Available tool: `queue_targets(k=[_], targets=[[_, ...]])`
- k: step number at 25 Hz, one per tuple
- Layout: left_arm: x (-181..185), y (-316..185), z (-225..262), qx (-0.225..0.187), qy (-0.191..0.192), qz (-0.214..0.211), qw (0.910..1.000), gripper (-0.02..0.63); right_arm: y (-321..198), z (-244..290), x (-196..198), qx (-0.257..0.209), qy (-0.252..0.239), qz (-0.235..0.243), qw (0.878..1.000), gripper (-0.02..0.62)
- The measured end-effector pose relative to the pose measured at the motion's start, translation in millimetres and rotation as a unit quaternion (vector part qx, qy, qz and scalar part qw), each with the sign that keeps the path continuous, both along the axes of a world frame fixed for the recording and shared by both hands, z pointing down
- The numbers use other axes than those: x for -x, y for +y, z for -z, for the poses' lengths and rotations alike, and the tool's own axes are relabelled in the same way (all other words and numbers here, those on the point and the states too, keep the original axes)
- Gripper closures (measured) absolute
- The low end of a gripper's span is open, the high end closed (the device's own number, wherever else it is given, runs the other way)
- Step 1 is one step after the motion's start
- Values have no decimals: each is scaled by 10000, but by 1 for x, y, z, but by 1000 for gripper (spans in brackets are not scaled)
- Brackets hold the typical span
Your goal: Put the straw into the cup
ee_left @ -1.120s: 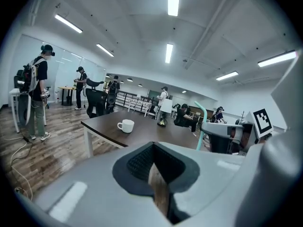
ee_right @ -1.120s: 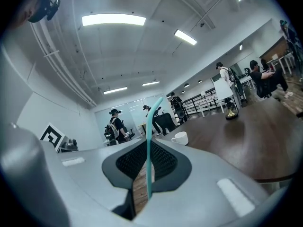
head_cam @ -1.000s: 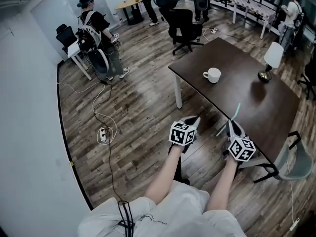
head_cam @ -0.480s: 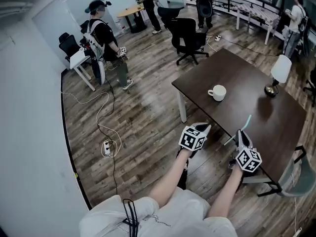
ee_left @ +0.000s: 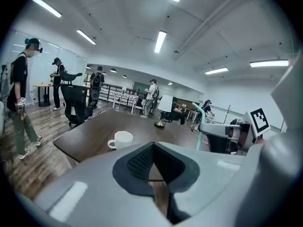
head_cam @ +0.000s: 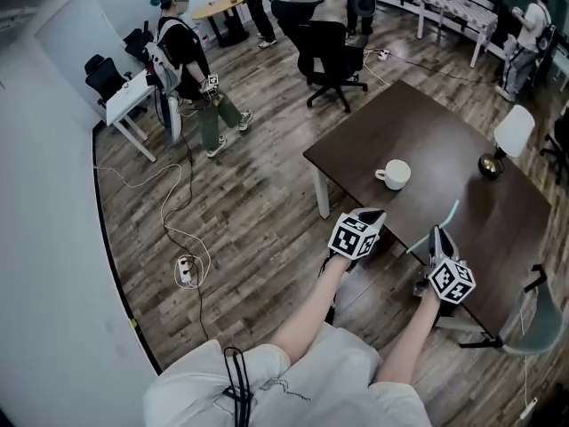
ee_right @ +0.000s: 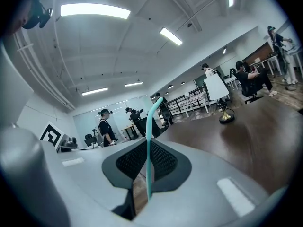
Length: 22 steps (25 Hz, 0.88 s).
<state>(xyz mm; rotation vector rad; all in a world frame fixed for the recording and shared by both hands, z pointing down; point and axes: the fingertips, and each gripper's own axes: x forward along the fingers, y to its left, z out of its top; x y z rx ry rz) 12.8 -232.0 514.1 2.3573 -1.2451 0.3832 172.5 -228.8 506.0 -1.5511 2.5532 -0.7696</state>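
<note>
1. Grippers: you hold two. Your left gripper is at the near edge of the one dark table. Your right gripper is just beside it, over the table top.
2. Your left gripper has its jaws brought together, and nothing is between them.
3. Your right gripper has its jaws pressed on the one teal straw. The straw stands up past the jaw tips, and its top part bends to the side.
4. You have one white cup. It stands upright on the table, well apart from both grippers and from the straw. The straw is not yet in the cup.
5. One lamp with a white shade stands on the far side of the table, well apart from the cup.
6. The left gripper view shows you the cup ahead on the table. At its right it shows the straw in your other gripper.
7. The right gripper view shows the straw close, the bare table top and the lamp. The cup falls outside this view.
8. Only the head view shows the wood floor, a black office chair past the table's far corner, and one power strip with its cable on the floor.
9. One person stands on the floor, far from the table. More people are at the far end of the room, too small to count surely.
</note>
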Motion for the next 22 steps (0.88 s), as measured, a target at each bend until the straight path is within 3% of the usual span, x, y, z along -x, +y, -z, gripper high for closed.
queue_targets(k=[15, 22], targets=[[63, -99, -47, 383, 371, -216, 9983, 606, -96, -10, 46, 111, 129, -305, 9994, 547], [89, -110, -62, 395, 375, -231, 9983, 606, -121, -13, 62, 190, 325, -399, 9985, 546]])
